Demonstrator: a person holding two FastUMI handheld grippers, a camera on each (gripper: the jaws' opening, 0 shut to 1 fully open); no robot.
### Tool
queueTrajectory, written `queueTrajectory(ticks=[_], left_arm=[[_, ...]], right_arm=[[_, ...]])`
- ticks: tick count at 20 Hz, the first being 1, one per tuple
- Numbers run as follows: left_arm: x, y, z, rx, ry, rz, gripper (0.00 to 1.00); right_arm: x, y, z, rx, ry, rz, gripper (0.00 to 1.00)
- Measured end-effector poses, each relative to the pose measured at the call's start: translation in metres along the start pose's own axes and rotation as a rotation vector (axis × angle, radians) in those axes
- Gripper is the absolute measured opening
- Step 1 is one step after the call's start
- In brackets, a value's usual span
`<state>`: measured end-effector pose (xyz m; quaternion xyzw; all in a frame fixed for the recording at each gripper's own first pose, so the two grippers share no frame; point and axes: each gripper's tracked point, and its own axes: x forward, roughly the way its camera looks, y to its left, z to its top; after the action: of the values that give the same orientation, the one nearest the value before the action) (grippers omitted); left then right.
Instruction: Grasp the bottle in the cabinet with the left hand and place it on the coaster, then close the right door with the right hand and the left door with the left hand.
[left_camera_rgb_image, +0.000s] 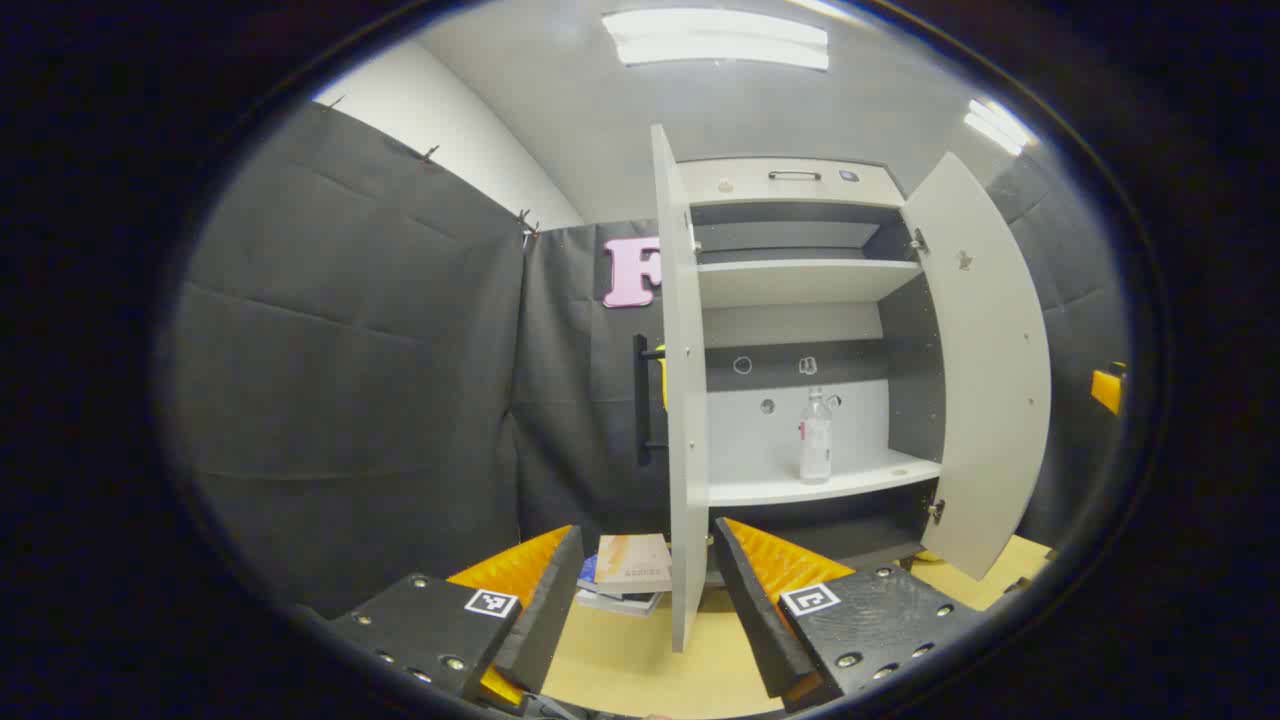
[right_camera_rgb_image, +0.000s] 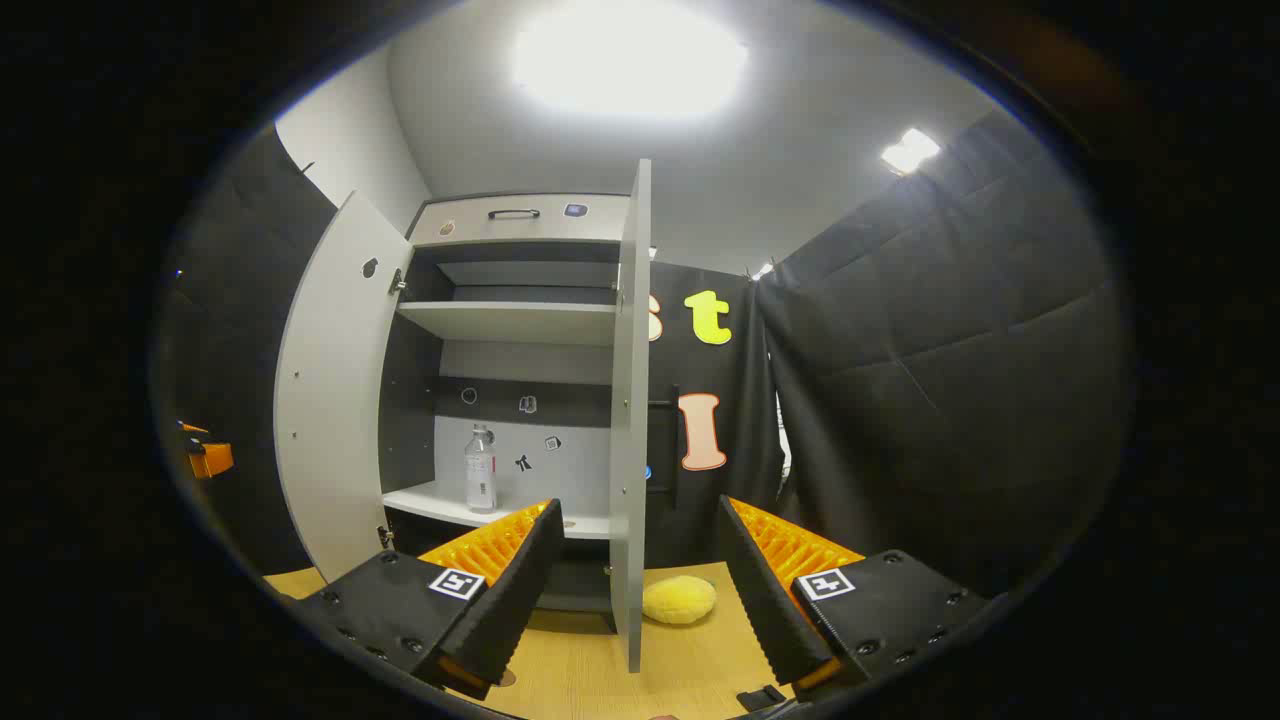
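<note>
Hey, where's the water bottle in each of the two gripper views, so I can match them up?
Left gripper view: the bottle stands right of centre on the cabinet's lower shelf, beyond the left door's edge.
Right gripper view: the bottle stands left of centre on that shelf.
Shared landmark: the black handle on the cabinet's top panel.

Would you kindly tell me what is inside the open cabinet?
Inside the cabinet, one clear bottle stands upright on the lower shelf. The upper shelf looks bare from below; its top surface is hidden.
</note>
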<state>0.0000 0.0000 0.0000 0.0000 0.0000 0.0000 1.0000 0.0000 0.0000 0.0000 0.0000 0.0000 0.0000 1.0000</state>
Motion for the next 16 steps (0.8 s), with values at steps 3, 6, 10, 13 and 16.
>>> queueTrajectory(ticks=[3,6,10,13,16], left_arm=[[0.0007,-0.0037,0.0039,-0.014,-0.008,-0.005,0.80],[-0.0014,-0.0017,0.0062,-0.002,-0.012,0.004,0.80],[0.0004,-0.0014,0.0069,0.011,-0.010,0.009,0.80],[-0.0006,-0.0013,0.0054,0.014,-0.006,0.010,0.87],[-0.0008,-0.0014,0.0057,0.018,-0.009,0.015,0.80]], right_arm=[[0.0007,0.0019,-0.0001,0.007,0.004,0.003,0.97],[0.0037,0.0014,0.0011,0.004,-0.006,0.002,0.96],[0.0052,0.0013,0.0010,0.007,-0.008,0.008,0.98],[0.0053,0.0011,0.0010,0.008,-0.002,0.009,0.98],[0.0054,0.0002,0.0002,0.006,0.005,0.013,0.96]])
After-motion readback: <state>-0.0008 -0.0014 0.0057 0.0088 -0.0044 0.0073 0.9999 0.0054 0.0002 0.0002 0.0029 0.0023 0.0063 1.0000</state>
